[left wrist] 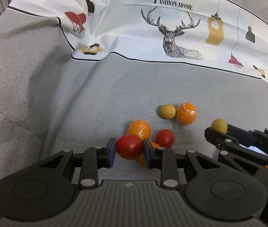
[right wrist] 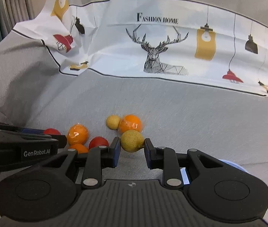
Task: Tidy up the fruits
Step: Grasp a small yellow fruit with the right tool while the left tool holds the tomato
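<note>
My left gripper (left wrist: 128, 149) is shut on a red fruit (left wrist: 129, 146) on the grey fabric. Behind it lie a wrapped orange (left wrist: 139, 129), a second red fruit (left wrist: 165, 138) and part of another orange (left wrist: 153, 145). Further off sit a yellow fruit (left wrist: 167, 111) touching a wrapped orange (left wrist: 186, 113). My right gripper (right wrist: 132, 145) is shut on a yellow fruit (right wrist: 131, 141), also seen at the right of the left wrist view (left wrist: 219, 125). The right wrist view shows the far yellow fruit (right wrist: 112, 121), two oranges (right wrist: 130, 123) (right wrist: 77, 134) and a red fruit (right wrist: 98, 142).
A white printed cloth (left wrist: 134, 32) with a deer and "Fashion Home" lies across the back of the grey fabric surface (left wrist: 58, 98). The left gripper body (right wrist: 20, 147) crosses the left of the right wrist view. A light blue object (right wrist: 230, 165) lies at the right.
</note>
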